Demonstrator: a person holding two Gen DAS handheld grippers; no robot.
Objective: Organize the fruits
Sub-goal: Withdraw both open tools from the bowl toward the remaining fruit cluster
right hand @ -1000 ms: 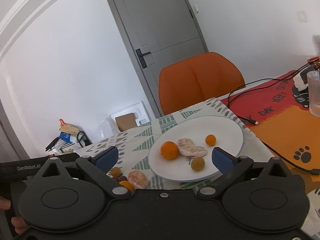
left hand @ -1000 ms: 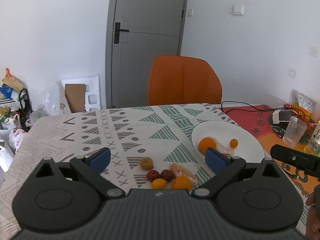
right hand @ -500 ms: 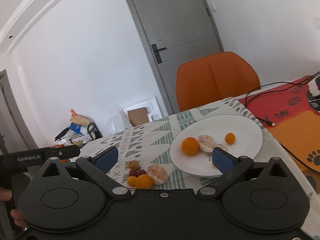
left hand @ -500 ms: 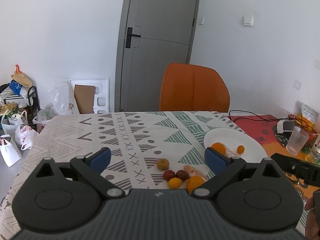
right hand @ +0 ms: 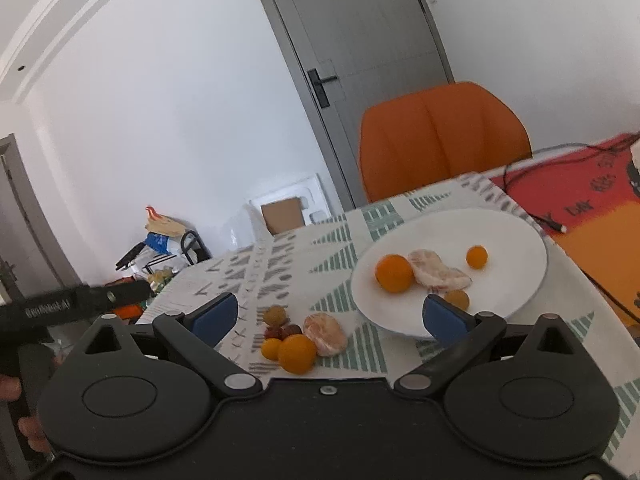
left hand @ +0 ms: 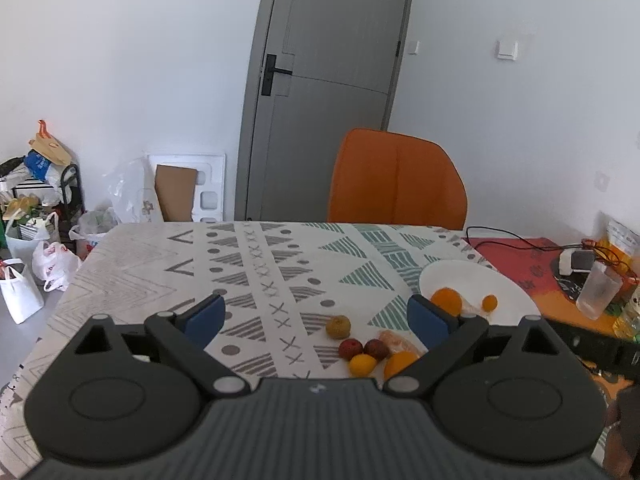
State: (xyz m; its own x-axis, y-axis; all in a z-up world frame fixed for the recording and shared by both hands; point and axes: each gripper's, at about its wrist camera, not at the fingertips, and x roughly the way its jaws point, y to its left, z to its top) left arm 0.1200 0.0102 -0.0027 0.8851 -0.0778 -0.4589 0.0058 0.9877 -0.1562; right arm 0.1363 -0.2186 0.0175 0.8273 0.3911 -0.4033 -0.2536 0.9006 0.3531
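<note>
Both grippers, left [left hand: 314, 314] and right [right hand: 330, 314], hover with fingers spread wide, holding nothing. A plate [right hand: 516, 236] carries an orange [right hand: 394, 273], a peeled segment and two small fruits; six loose fruits [right hand: 298, 336] cluster beside it on the tablecloth [left hand: 248, 264].

Both wrist views look low across the table [left hand: 132, 280] (toward the door), sharing the plate [right hand: 516, 236].
</note>
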